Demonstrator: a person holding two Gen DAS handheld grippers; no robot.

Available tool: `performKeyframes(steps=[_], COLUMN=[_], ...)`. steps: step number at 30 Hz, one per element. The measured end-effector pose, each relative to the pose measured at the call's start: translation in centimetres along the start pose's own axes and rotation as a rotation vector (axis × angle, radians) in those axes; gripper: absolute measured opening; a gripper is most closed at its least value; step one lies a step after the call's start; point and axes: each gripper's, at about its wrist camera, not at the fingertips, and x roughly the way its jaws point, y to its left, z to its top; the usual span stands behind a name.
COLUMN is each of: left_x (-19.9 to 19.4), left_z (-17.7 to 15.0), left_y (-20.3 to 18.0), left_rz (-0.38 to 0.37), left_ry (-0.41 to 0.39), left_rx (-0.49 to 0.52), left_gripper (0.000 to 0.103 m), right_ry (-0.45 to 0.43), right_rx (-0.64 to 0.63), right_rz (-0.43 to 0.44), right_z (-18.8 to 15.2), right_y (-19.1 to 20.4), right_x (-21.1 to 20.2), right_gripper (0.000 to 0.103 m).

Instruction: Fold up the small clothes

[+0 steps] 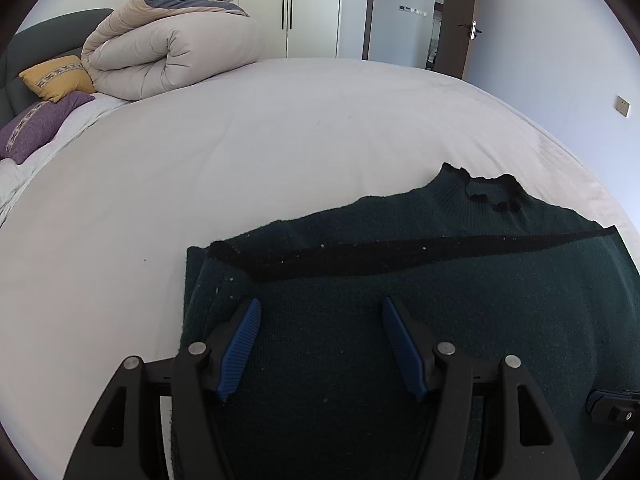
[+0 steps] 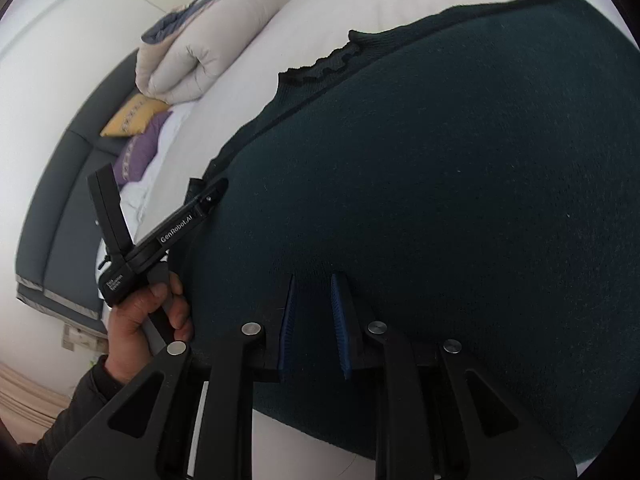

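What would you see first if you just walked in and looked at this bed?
First, the big dark green sweater spread on the white bed, close to both cameras. Next, the rolled-up beige duvet at the far end, beside a yellow pillow and a purple pillow.

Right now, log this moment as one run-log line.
dark green sweater flat on bed | left gripper open | right gripper pinching sweater

soft, even daylight fills both views with no glare. the white bed sheet (image 1: 280,152) beyond the tongs reads bright, while the dark green sweater (image 2: 440,200) under them swallows detail. fisheye bending curves the edges; corners vignette black. focus stays sharp.
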Motion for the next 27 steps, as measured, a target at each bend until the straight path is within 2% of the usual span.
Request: performKeyframes(steps=[1, 4, 7, 9, 10, 12, 14, 16, 18, 19, 21, 22, 24, 26, 27], left_x=[0.0, -0.1, -0.6, -2.3, -3.7, -6.8, -9.0, -8.9, -7.1, -6.3, -6.3, -6.4, -6.9, -7.3, -7.6], left_z=[0.0, 0.1, 0.4, 0.3, 0.1, -0.9, -2.3, -3.5, -4.7, -5.3, -6.2, -6.3, -6.4, -7.0, -7.3], left_y=[0.1, 0.7, 1.6, 1.6, 1.4, 0.5, -1.4, -2.8, -3.0, -2.5, -1.4, -0.7, 0.8, 2.3, 3.1], left_rz=[-0.005, -0.039, -0.090, -0.082, -0.113, -0.226, -0.284, -0.322, -0.282, -0.263, -0.271, -0.276, -0.283, -0.274, -0.279], left_ry=[-0.001, 0.000, 0.037, 0.070, 0.069, 0.043, 0.026, 0.061, 0.124, 0.143, 0.125, 0.131, 0.132, 0.123, 0.121], left_rx=[-0.004, -0.029, -0.067, -0.090, -0.109, -0.146, -0.132, -0.118, -0.107, -0.116, -0.133, -0.144, -0.164, -0.180, -0.199], left_gripper=[0.066, 0.066, 0.066, 0.066, 0.066, 0.066, 0.066, 0.067, 0.066, 0.057, 0.040, 0.037, 0.036, 0.036, 0.036], right_ry=[-0.024, -0.127, -0.224, -0.287, -0.316, -0.337, -0.306, -0.247, -0.164, -0.116, -0.063, -0.047, -0.056, -0.112, -0.150], right_rx=[0.026, 0.100, 0.193, 0.234, 0.242, 0.256, 0.224, 0.143, 0.083, 0.060, 0.056, 0.062, 0.123, 0.214, 0.236], right_rz=[0.009, -0.046, -0.120, -0.193, -0.236, -0.192, -0.099, -0.042, 0.020, 0.037, -0.002, -0.015, -0.024, 0.046, 0.031], right_z=[-0.5, 0.1, 0.2, 0.3, 0.1, -0.3, -0.4, -0.3, -0.2, -0.1, -0.3, -0.4, -0.3, -0.6, -0.6], right_y=[-0.9, -4.1, -8.1, -8.9, -8.8, -8.1, -6.2, -3.2, -0.7, 0.1, 1.2, 1.0, -1.3, -3.7, -4.3], right_x=[-0.7, -4.1, -8.7, -11.2, -12.2, -13.0, -12.0, -9.5, -6.2, -4.3, -1.0, 0.1, 0.8, 0.1, -0.2], right_gripper=[0.016, 0.015, 0.012, 0.016, 0.016, 0.017, 0.017, 0.017, 0.017, 0.017, 0.017, 0.017, 0.016, 0.016, 0.016])
